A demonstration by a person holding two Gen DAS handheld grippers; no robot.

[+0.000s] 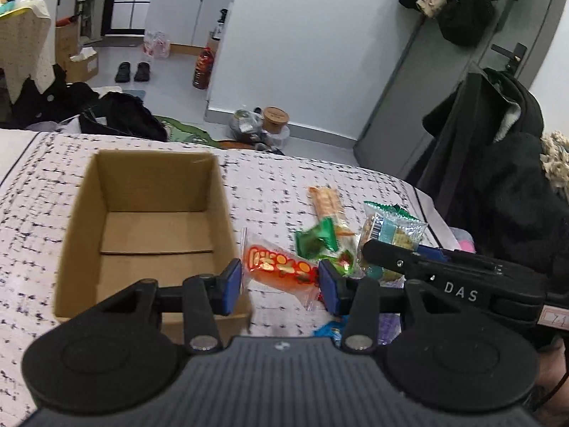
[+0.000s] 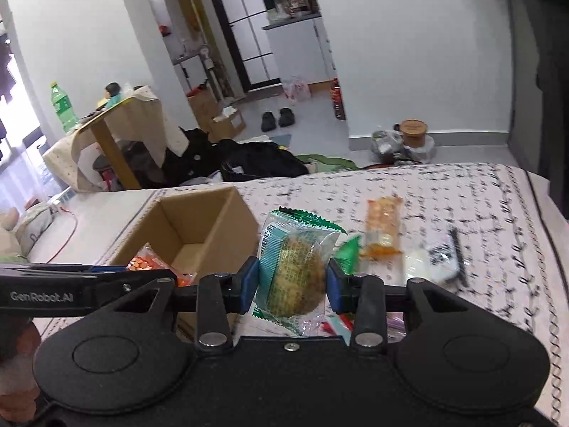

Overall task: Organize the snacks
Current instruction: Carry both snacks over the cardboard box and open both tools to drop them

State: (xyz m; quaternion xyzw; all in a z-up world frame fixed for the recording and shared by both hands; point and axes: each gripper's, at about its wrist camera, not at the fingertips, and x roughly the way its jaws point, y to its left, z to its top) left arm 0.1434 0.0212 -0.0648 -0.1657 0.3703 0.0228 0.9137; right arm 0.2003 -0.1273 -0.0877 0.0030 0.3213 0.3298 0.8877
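Note:
An open, empty cardboard box (image 1: 149, 220) sits on the patterned bed cover; it also shows in the right wrist view (image 2: 199, 227). My left gripper (image 1: 281, 286) is open above an orange-red snack packet (image 1: 281, 267), not holding it. My right gripper (image 2: 291, 284) is shut on a clear green-edged cookie packet (image 2: 295, 267), held above the bed just right of the box; the packet also shows in the left wrist view (image 1: 391, 231). A long orange cracker pack (image 1: 329, 206) and a green wrapper (image 1: 316, 238) lie behind.
More small packets lie under the grippers at the near edge (image 1: 330, 331). A white and black packet (image 2: 441, 256) lies to the right. A chair draped with black clothes (image 1: 498, 178) stands by the bed's right side. Bags and clothes cover the floor beyond.

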